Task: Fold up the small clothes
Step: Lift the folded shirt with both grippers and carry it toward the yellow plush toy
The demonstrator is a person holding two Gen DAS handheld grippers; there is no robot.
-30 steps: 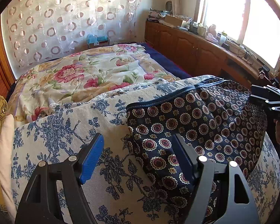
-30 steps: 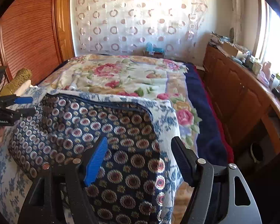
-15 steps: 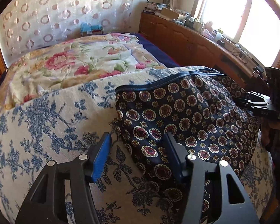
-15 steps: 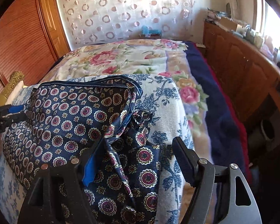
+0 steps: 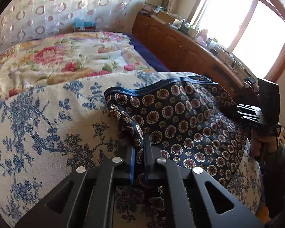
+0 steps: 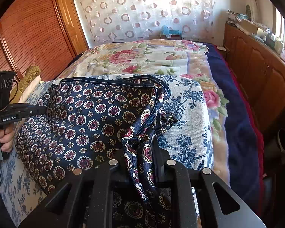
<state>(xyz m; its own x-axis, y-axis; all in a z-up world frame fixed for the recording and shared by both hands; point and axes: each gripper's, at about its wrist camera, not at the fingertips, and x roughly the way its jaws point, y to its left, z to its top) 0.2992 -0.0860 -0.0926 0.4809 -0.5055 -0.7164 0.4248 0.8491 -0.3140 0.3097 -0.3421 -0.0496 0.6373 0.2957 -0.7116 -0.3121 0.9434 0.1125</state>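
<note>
A navy patterned garment point(image 5: 180, 114) point(image 6: 89, 117) with round medallions and a blue piped hem lies spread on a blue-floral cover point(image 5: 47, 123) point(image 6: 186, 114). My left gripper point(image 5: 139, 148) is shut on the garment's near left corner, and a bunch of cloth rises between the blue pads. In the right wrist view it shows at the far left point(image 6: 38, 110), held by a hand. My right gripper point(image 6: 140, 146) has its jaws closing on a gathered fold at the near right corner, with cloth pinched between the fingers. It also shows in the left wrist view point(image 5: 243, 112).
Beyond the blue-floral cover lies a flowered quilt point(image 5: 66, 57) point(image 6: 142, 57). A wooden cabinet point(image 5: 180, 45) point(image 6: 256, 66) with clutter on top runs along the window side. A wooden wardrobe point(image 6: 28, 38) and a golden cushion point(image 6: 30, 76) stand on the other side.
Both grippers went from wide open to closed on the garment's near corners. The cloth has bunched up between each pair of fingers, and the right corner has lifted into a fold.
</note>
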